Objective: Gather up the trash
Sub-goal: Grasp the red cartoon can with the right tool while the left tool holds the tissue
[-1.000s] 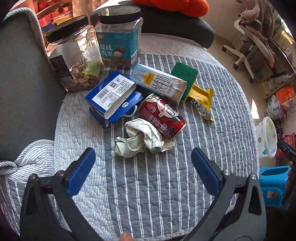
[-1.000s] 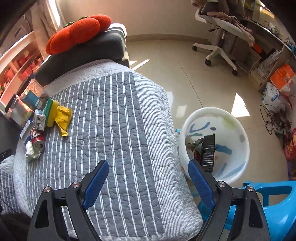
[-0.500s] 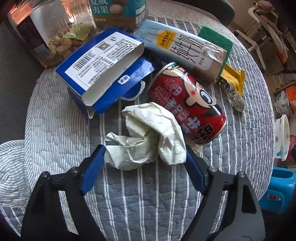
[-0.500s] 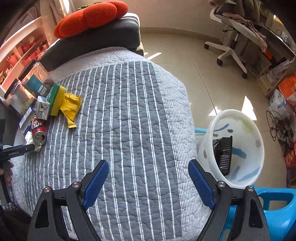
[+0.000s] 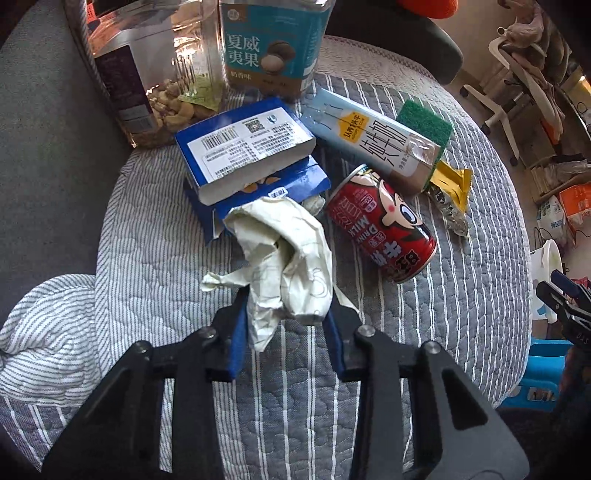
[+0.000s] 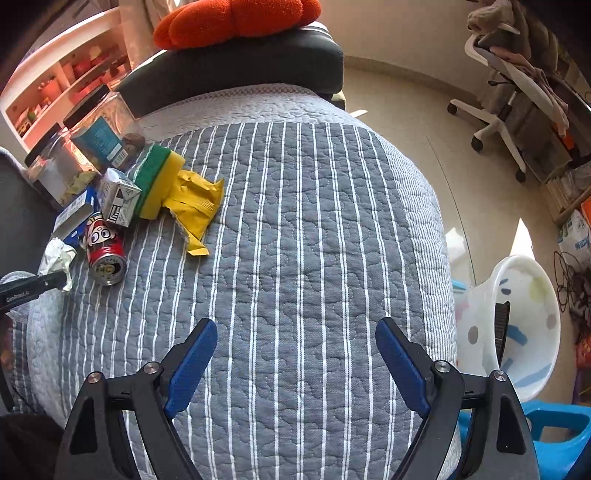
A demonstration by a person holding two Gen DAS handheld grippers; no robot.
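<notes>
My left gripper [image 5: 288, 314] is shut on a crumpled white paper ball [image 5: 284, 254], which rests on the grey striped quilt [image 5: 461, 295]. Just right of it lies a red drink can [image 5: 384, 225]. Behind lie a blue box [image 5: 243, 147], a pale blue milk carton [image 5: 373, 140], a green sponge [image 5: 424, 120] and a yellow wrapper [image 5: 452, 184]. In the right wrist view the same pile sits at far left: the paper ball [image 6: 57, 256], the can [image 6: 103, 247], the wrapper [image 6: 195, 206]. My right gripper [image 6: 295, 354] is open and empty over the quilt [image 6: 314, 221]. A white bin [image 6: 524, 325] stands on the floor at right.
Two clear jars with black lids, one of nuts [image 5: 147, 74] and one with a teal label [image 5: 273, 40], stand behind the pile. A dark cushion [image 6: 236, 62] with an orange plush [image 6: 236, 18] lies at the back. An office chair [image 6: 509, 88] and a blue stool [image 6: 554, 432] stand on the floor.
My left gripper moved forward onto the paper ball and closed on it. My right gripper drifted left over the quilt, staying open.
</notes>
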